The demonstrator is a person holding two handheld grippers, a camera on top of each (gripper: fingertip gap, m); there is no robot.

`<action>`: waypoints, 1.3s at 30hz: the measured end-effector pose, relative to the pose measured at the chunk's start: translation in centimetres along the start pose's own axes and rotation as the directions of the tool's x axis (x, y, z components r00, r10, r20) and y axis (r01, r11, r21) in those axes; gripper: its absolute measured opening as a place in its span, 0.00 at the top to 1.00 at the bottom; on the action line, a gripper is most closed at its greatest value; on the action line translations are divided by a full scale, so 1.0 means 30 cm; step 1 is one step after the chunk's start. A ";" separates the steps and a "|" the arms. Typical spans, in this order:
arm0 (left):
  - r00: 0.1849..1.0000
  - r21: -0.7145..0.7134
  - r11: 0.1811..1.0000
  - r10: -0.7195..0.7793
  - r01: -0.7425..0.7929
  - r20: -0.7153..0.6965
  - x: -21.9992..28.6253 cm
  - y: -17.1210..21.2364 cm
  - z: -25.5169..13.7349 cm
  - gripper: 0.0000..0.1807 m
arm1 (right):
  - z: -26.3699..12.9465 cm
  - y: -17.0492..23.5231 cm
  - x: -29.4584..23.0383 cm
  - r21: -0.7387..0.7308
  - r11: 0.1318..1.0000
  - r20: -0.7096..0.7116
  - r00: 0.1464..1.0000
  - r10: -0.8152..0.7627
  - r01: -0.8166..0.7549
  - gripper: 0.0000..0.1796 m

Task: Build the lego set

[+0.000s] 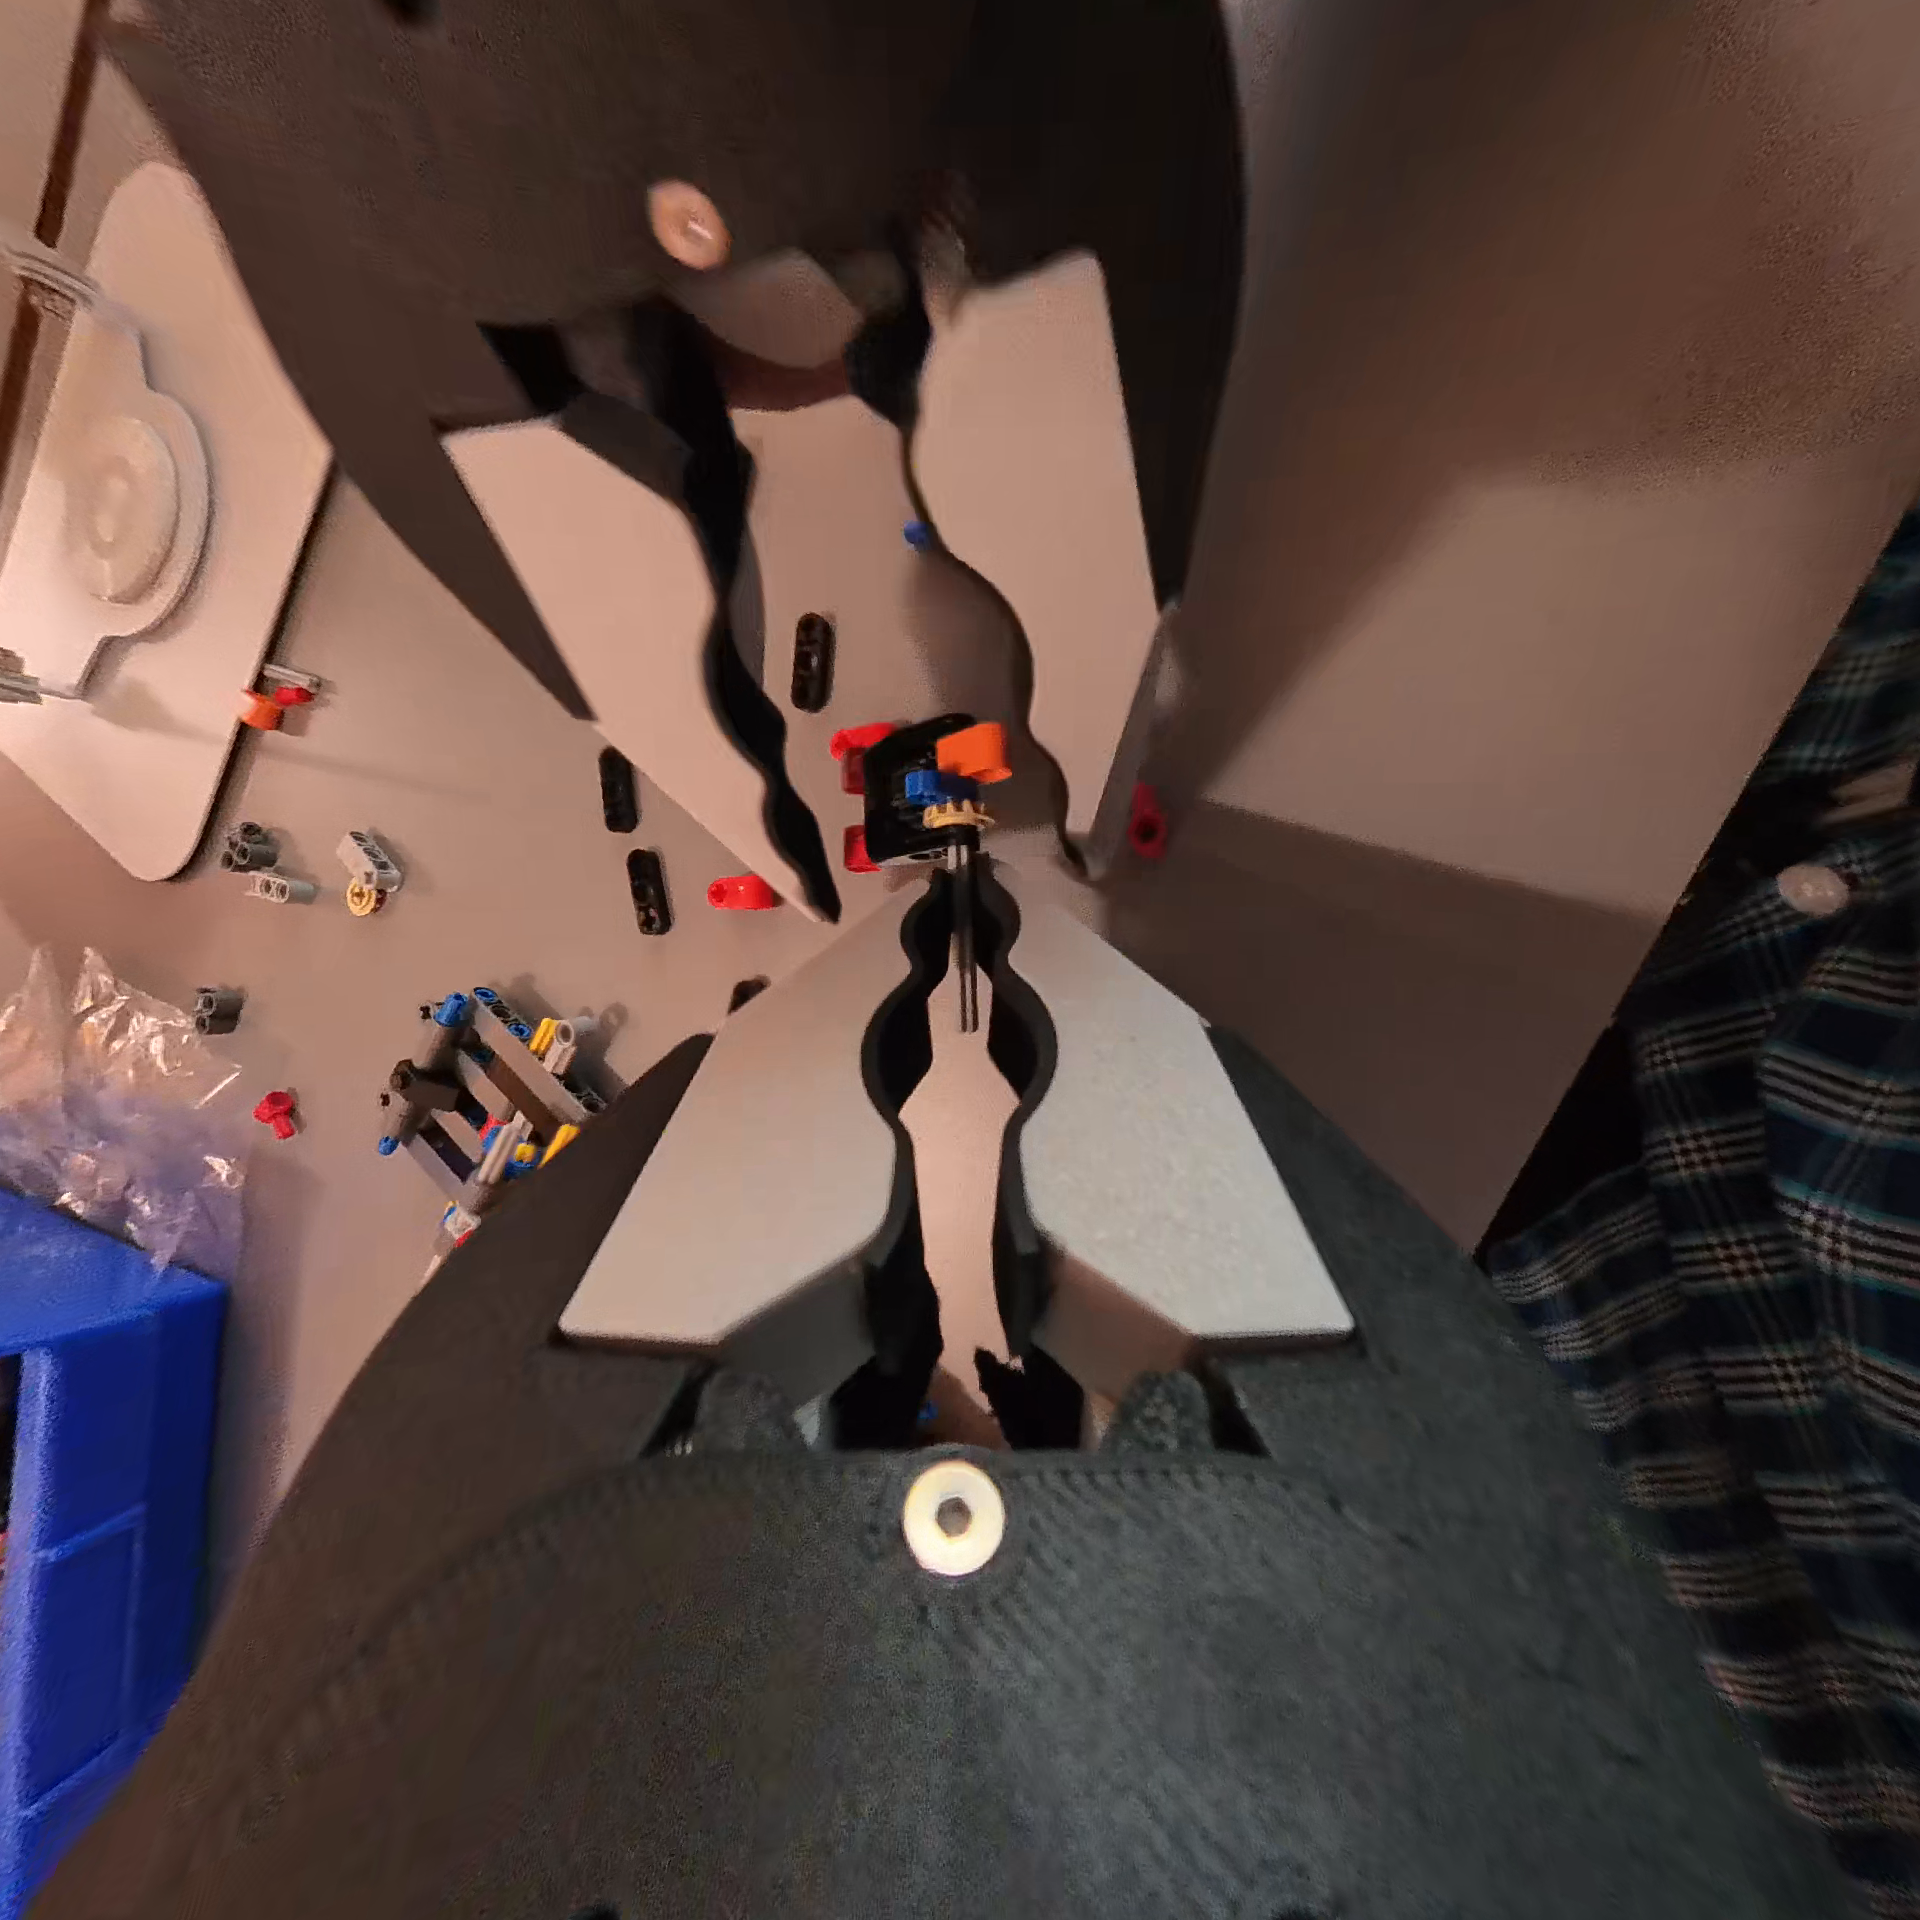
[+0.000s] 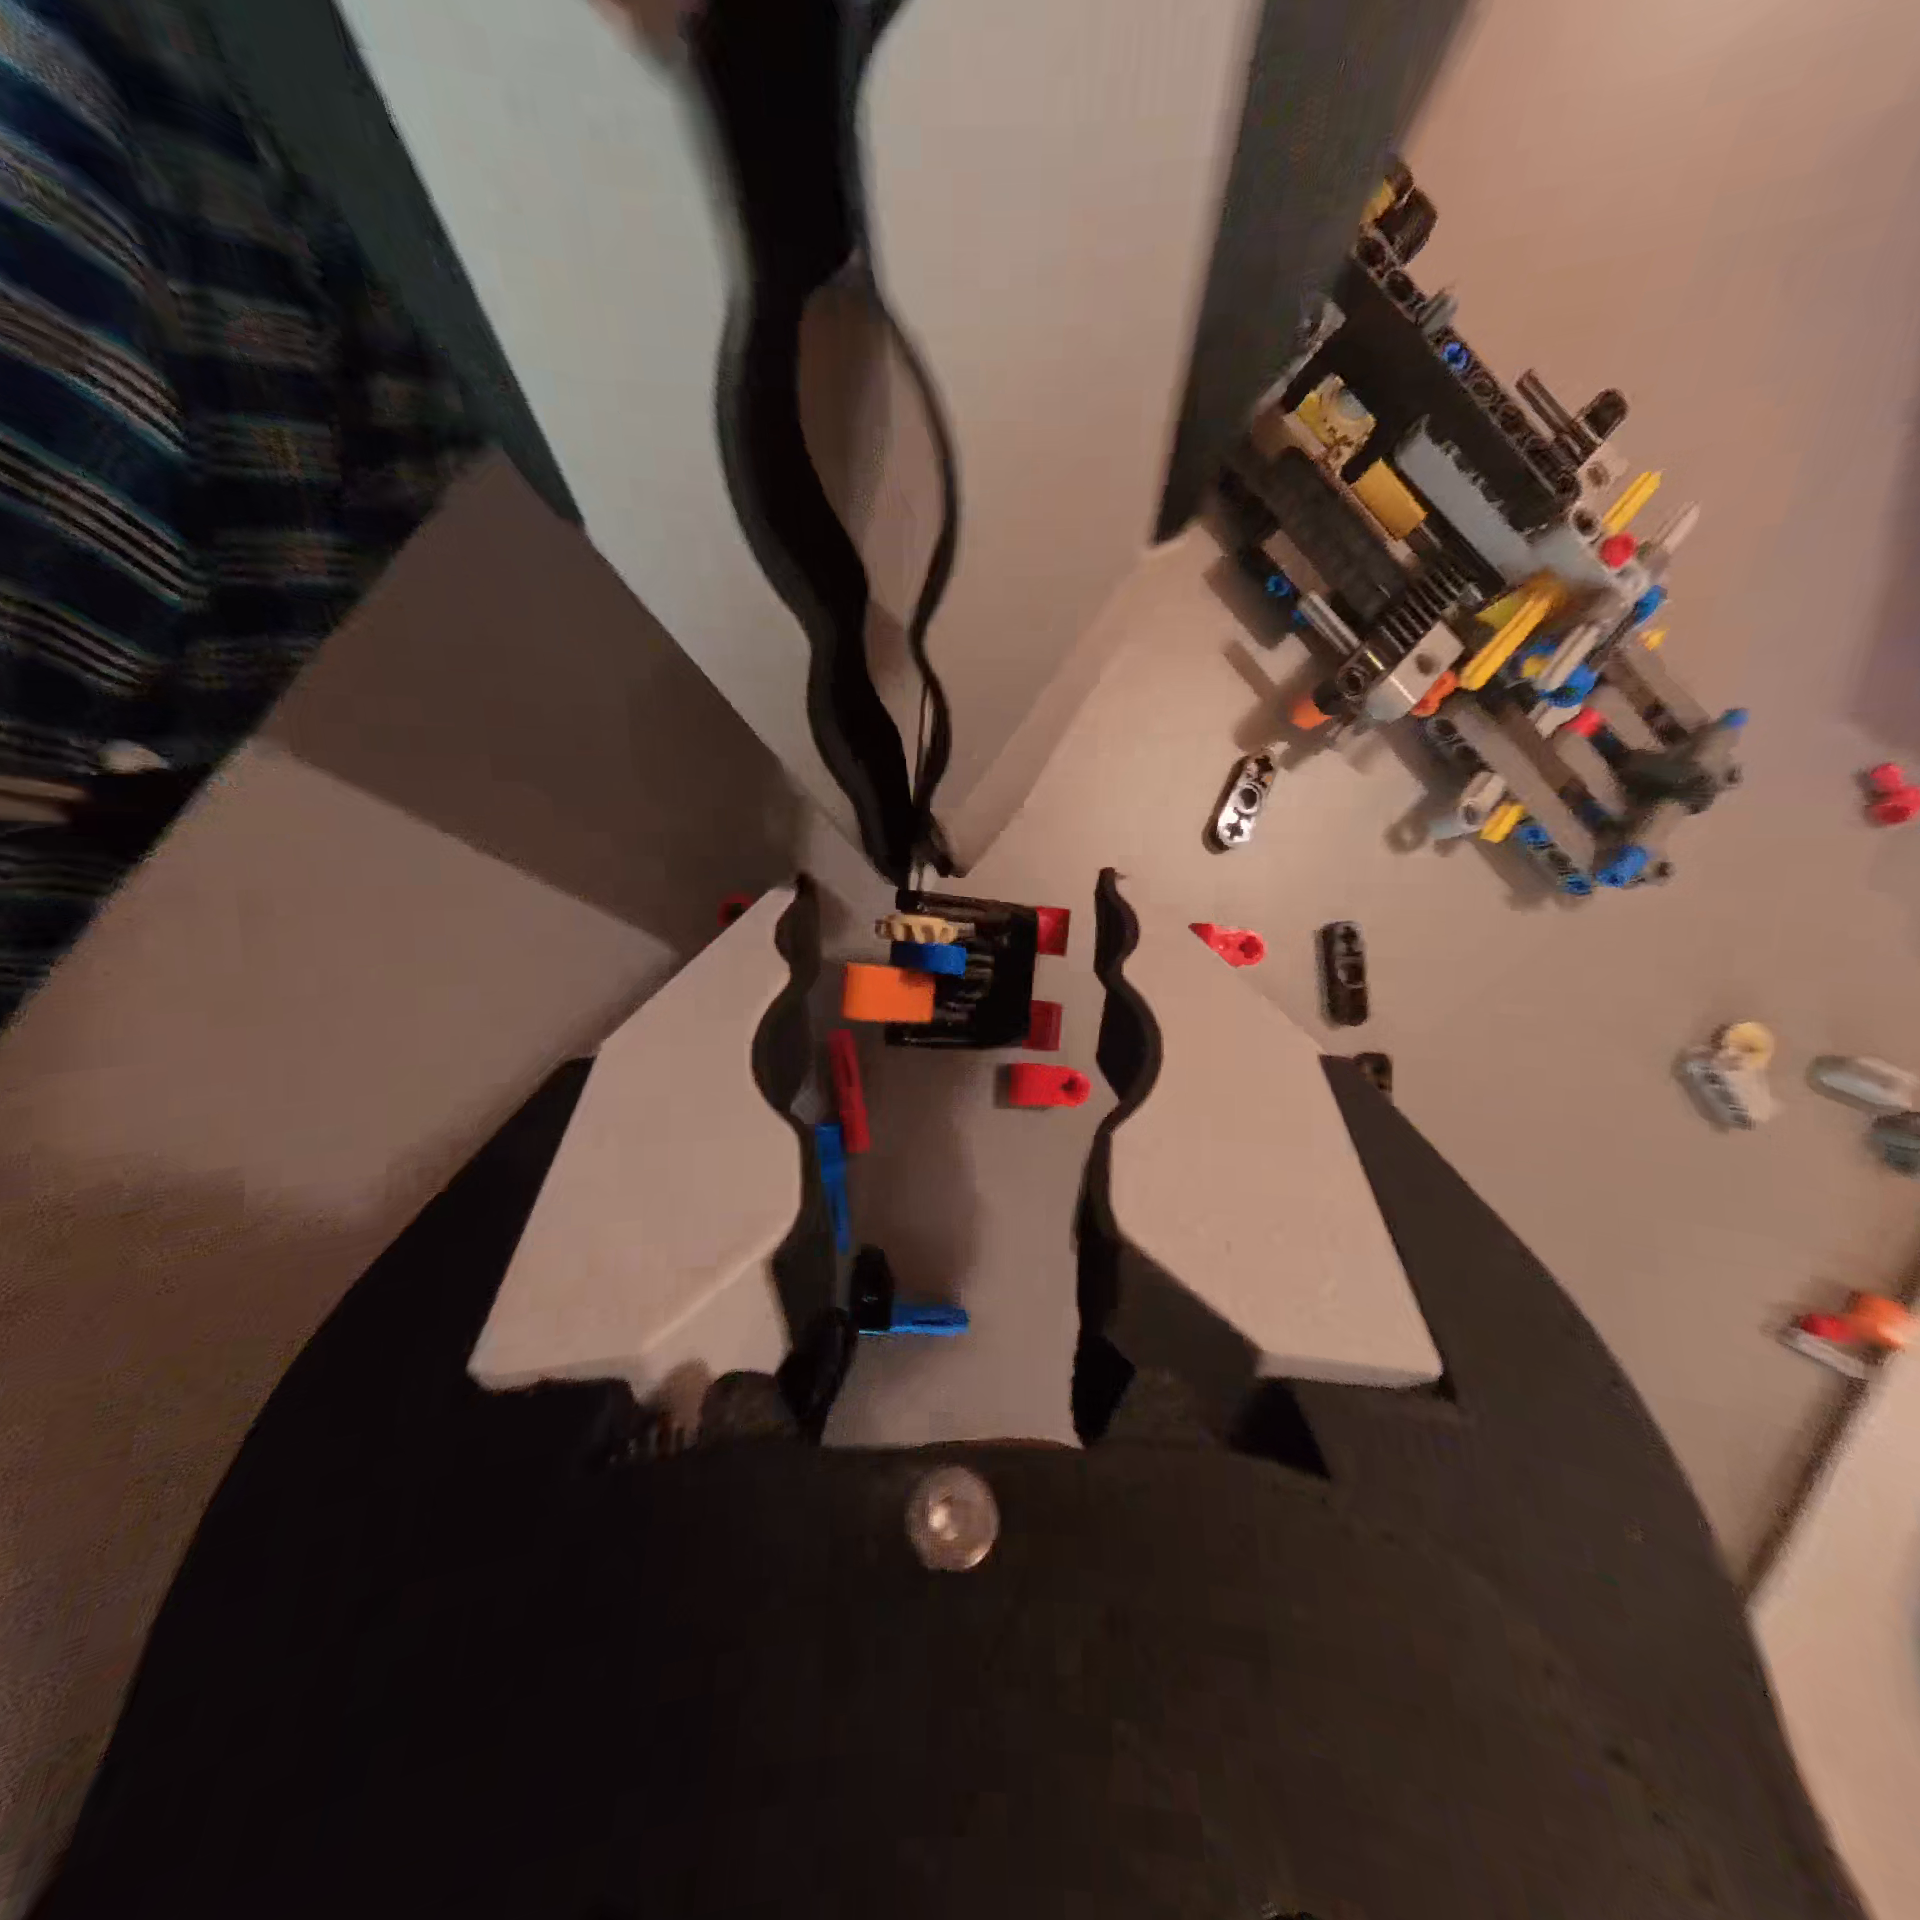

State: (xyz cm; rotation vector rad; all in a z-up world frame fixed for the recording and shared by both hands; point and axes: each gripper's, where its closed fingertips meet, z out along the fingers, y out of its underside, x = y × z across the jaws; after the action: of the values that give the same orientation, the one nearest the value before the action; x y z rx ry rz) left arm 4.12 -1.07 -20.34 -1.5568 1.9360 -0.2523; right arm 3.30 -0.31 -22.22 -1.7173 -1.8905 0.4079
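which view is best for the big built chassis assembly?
Right wrist view: the chassis assembly shows nearly whole and large on the table. The left wrist view shows it smaller, partly hidden behind the left hand-held gripper.

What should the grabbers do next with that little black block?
Probably close the right gripper on the little black block. Its fingers stand open on either side of the block, while the left gripper pinches the thin black rod sticking out of it.

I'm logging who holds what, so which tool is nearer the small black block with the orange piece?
Left. The left tool pinches the thin black axle running into the block. The right tool is open, its fingers either side of the block without touching it.
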 end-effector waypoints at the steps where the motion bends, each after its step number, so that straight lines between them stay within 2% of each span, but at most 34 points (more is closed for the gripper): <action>1: 1.000 0.017 1.000 -0.015 0.015 0.002 -0.007 -0.011 -0.006 0.99 | 0.004 0.008 0.008 -0.028 0.999 -0.037 0.999 -0.037 0.036 0.75; 4: 0.999 0.053 0.998 -0.040 0.040 0.001 -0.017 -0.035 -0.023 0.98 | -0.001 0.007 0.047 -0.062 0.987 -0.158 0.975 -0.159 0.151 0.89; 7: 0.998 0.069 0.996 -0.055 0.053 0.027 -0.033 -0.039 -0.039 0.98 | -0.009 -0.002 0.068 -0.064 0.977 -0.241 0.947 -0.212 0.203 0.95; 17: 0.998 0.079 0.995 -0.063 0.060 0.030 -0.035 -0.033 -0.038 0.99 | -0.020 -0.007 0.095 -0.163 0.957 -0.354 0.891 -0.285 0.242 0.97; 27: 0.998 0.063 0.997 -0.055 0.054 0.019 -0.028 -0.026 -0.023 0.98 | -0.017 -0.001 0.076 -0.183 0.955 -0.318 0.906 -0.280 0.231 0.97; 33: 0.997 0.136 0.989 -0.065 0.059 0.036 -0.040 -0.051 -0.051 0.98 | -0.039 -0.027 0.056 -0.020 0.991 -0.232 0.963 -0.135 0.134 0.97; 39: 0.999 0.181 0.983 -0.045 0.041 0.021 -0.029 -0.057 -0.081 0.99 | -0.048 -0.065 0.028 0.082 0.991 -0.174 0.980 -0.091 0.107 0.97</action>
State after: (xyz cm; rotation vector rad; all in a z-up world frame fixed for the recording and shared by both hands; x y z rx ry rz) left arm 4.17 -1.30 -17.26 -1.4765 1.8084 -0.4134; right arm 2.52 0.06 -19.80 -1.5408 -1.7975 0.2941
